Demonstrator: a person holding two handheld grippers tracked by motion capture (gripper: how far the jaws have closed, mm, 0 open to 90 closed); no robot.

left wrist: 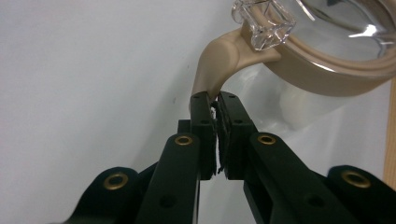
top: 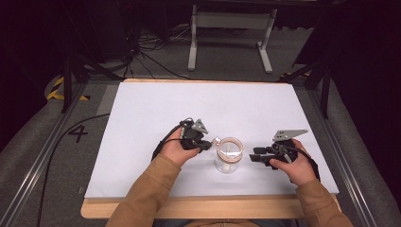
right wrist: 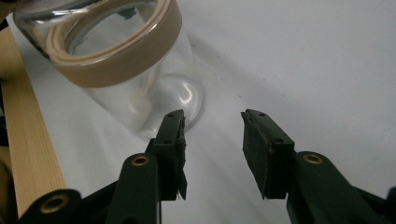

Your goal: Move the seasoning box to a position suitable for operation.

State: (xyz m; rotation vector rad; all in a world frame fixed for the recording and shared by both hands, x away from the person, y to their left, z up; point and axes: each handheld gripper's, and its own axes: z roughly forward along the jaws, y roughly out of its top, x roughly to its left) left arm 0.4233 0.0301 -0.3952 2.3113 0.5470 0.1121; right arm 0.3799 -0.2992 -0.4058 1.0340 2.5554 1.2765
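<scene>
A clear glass jar [top: 229, 156] with a beige sealing ring [left wrist: 327, 70] stands near the front of the white table [top: 189, 104]. A clear clasp [left wrist: 264, 21] sits at its rim. From the ring a beige tab [left wrist: 219, 65] curves down, and my left gripper [left wrist: 215, 98] is shut on its end. In the high view that left gripper [top: 208, 144] reaches the jar from the left. My right gripper [top: 253, 154] rests just right of the jar, open. In the right gripper view the jar [right wrist: 140, 93] stands ahead and left of the right gripper [right wrist: 212, 119], whose jaws hold nothing.
A wooden board edge [top: 189, 208] runs under the white sheet at the front. A white metal stand [top: 231, 28] and cables lie on the floor beyond the table's far edge. Both sleeves are tan.
</scene>
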